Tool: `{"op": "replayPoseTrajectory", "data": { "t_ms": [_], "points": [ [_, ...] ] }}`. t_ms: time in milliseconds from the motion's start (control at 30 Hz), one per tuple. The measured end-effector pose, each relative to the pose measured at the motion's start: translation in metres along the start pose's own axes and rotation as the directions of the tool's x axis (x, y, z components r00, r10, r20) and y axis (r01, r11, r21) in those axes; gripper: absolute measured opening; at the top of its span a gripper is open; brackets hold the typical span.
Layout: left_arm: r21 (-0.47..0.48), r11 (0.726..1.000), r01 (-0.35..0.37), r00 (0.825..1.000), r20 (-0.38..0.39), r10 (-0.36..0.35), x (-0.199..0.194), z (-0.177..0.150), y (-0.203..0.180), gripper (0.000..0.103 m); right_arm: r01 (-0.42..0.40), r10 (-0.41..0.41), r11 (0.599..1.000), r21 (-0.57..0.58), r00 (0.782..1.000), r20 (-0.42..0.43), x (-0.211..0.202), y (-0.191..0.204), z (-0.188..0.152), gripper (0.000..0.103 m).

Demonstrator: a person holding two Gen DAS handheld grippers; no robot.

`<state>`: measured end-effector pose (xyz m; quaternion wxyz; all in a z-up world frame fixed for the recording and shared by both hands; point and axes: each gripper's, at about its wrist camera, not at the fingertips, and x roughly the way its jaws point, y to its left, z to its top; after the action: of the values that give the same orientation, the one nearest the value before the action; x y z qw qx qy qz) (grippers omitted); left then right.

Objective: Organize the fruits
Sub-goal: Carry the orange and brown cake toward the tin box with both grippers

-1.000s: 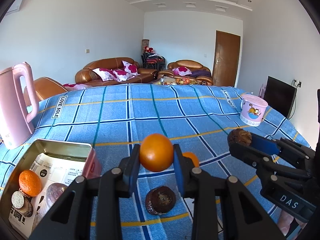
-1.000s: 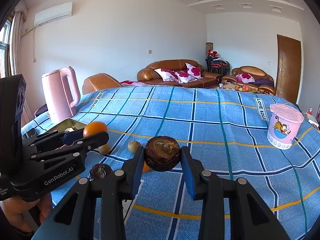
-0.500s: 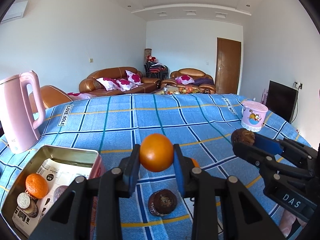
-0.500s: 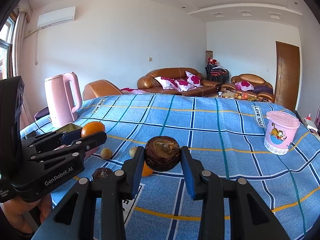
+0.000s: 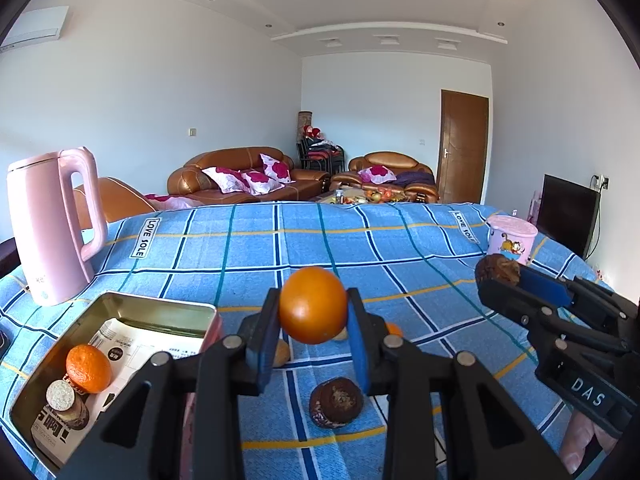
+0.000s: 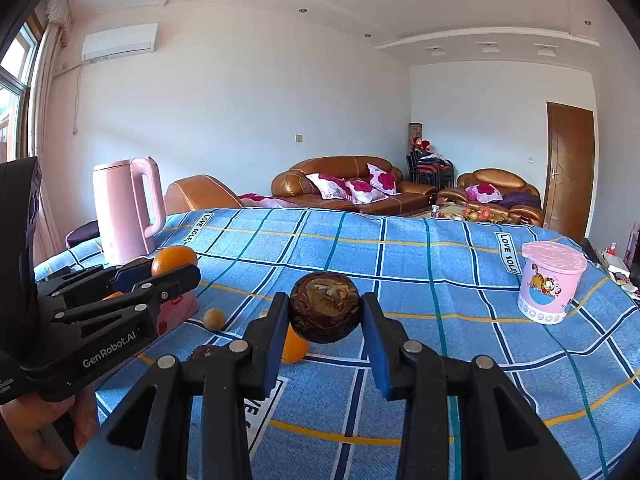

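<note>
Orange and round, a citrus fruit (image 5: 313, 305) sat pinched between the pads of the left gripper (image 5: 313, 312), held in the air above the blue checked cloth (image 5: 248, 256). Just to its left stood an open metal tin (image 5: 160, 312) with a smaller tangerine (image 5: 88, 368) inside. The right gripper (image 6: 325, 316) was clamped on a dark brown fruit (image 6: 325, 308), also clear of the cloth. Another brown fruit (image 5: 337, 402) lay below on the cloth, near a pink kettle (image 5: 52, 224).

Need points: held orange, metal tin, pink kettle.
held orange (image 5: 313, 305), left wrist view, middle of its peel.
metal tin (image 5: 160, 305), left wrist view, far rim.
pink kettle (image 6: 120, 216), right wrist view, side of its body.
</note>
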<state>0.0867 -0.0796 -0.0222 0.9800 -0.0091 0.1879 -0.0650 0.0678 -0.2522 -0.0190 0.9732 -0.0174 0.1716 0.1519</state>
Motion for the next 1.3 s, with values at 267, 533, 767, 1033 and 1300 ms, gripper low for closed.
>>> {"op": "replayPoseTrajectory", "data": {
  "t_ms": [267, 533, 767, 1033, 1300],
  "points": [
    [-0.007, 1.0, -0.004, 1.0, -0.013, 0.004, -0.006, -0.003, 0.007, 0.033, -0.032, 0.032, 0.999, -0.014, 0.999, -0.006, 0.005, 0.013, 0.002, 0.039],
    [-0.033, 0.999, -0.027, 0.999, -0.024, 0.026, -0.016, -0.008, 0.024, 0.033, -0.065, 0.065, 0.997, -0.037, 0.998, -0.013, 0.01, 0.031, 0.004, 0.039],
    [-0.053, 0.997, -0.056, 0.998, -0.045, 0.054, -0.023, -0.012, 0.042, 0.033, -0.109, 0.108, 0.992, -0.06, 0.994, -0.018, 0.014, 0.054, 0.009, 0.039],
    [-0.068, 0.994, -0.089, 0.995, -0.047, 0.086, -0.034, -0.015, 0.061, 0.033, -0.152, 0.151, 0.985, -0.086, 0.988, -0.022, 0.02, 0.078, 0.013, 0.039],
    [-0.083, 0.99, -0.115, 0.993, -0.04, 0.112, -0.046, -0.016, 0.076, 0.033, -0.187, 0.185, 0.977, -0.103, 0.982, -0.03, 0.024, 0.098, 0.015, 0.039]
  ]
}}
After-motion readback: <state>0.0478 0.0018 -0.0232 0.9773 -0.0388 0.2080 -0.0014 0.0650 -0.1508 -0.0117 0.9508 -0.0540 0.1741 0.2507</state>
